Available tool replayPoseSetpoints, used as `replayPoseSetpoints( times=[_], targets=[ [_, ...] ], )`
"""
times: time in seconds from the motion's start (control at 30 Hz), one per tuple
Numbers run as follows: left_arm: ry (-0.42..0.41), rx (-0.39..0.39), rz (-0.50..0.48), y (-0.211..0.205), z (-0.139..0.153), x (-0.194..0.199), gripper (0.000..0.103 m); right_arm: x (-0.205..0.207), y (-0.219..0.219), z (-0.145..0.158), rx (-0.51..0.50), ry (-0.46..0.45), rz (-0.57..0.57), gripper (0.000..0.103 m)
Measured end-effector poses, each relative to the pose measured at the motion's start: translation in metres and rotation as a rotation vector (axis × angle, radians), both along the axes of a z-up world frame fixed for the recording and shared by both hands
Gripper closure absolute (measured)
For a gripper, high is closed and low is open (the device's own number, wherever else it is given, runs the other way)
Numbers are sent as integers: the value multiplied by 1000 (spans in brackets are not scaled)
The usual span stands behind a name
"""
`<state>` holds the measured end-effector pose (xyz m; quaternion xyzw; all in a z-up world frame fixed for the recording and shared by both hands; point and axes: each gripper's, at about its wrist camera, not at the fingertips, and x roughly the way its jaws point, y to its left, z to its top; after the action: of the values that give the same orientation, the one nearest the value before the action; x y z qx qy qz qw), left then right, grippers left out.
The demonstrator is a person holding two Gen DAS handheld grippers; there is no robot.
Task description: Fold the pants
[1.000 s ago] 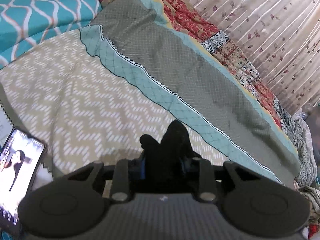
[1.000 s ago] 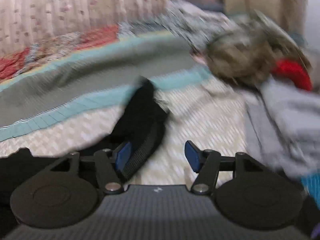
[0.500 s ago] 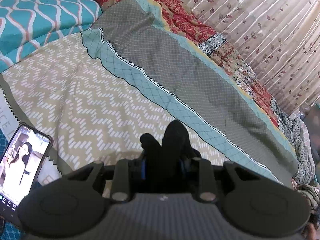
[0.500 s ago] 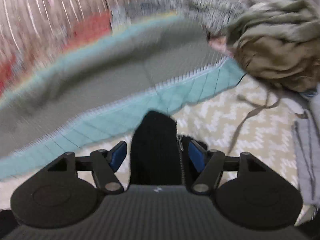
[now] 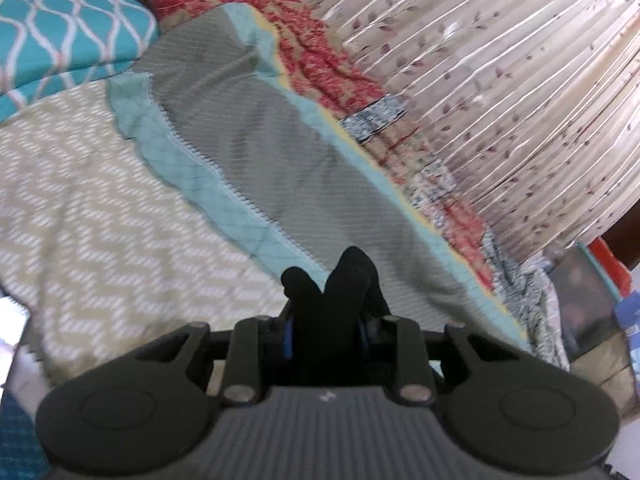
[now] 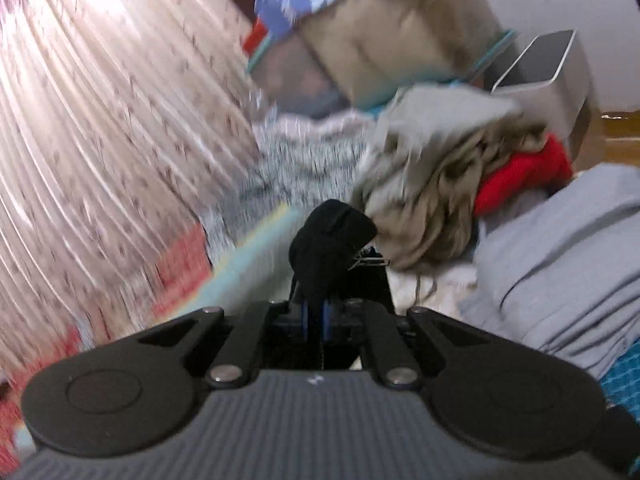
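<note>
Black pants [image 5: 340, 300] pinched between left tongs [image 5: 326, 330], right tongs [image 6: 316, 316].

Home bedroom: bedspread [image 5: 120, 208], pillow [image 5: 60, 32], curtain [image 5: 500, 80], clothes pile [image 6: 440, 184].

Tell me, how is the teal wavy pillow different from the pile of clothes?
The teal pillow is one smooth, flat thing with white wavy lines; the pile of clothes is a crumpled heap of olive, grey and red pieces with no pattern. The pillow shows in the left view, the pile in the right. Both are soft cloth.
</note>
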<state>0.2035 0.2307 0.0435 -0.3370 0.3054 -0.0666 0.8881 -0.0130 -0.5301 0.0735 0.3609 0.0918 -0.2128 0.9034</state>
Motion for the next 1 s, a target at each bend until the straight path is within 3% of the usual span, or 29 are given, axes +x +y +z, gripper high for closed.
replayPoseSetpoints(
  times=[0.13,0.27,0.3,0.33,0.4,0.47,0.53,0.63,0.83,0.93,1.0],
  targets=[
    [-5,-15,11,-14,-5,33,78,26,-4,-1,-18,6,-13,94],
    [44,34,55,-28,-30,85,78,100,-10,-31,9,93,4,94],
    [69,42,79,-32,-42,102,76,121,-10,-39,24,113,11,89],
    [99,53,111,-35,-55,117,67,146,-12,-50,45,138,31,85],
    [190,99,185,-39,-82,138,56,186,-15,-75,74,232,67,56],
    [320,123,202,-36,-108,148,54,190,-12,-92,89,299,-14,53],
    [306,40,170,-26,-116,133,44,171,-10,-104,133,247,36,53],
    [255,12,94,-12,-109,93,28,139,0,-117,110,251,132,53],
    [199,121,26,1,-83,7,10,121,16,-141,96,301,218,53],
    [232,184,36,3,-82,-21,1,137,13,-147,161,273,210,53],
    [286,155,32,8,-93,-32,1,146,10,-156,195,275,182,53]
  ],
)
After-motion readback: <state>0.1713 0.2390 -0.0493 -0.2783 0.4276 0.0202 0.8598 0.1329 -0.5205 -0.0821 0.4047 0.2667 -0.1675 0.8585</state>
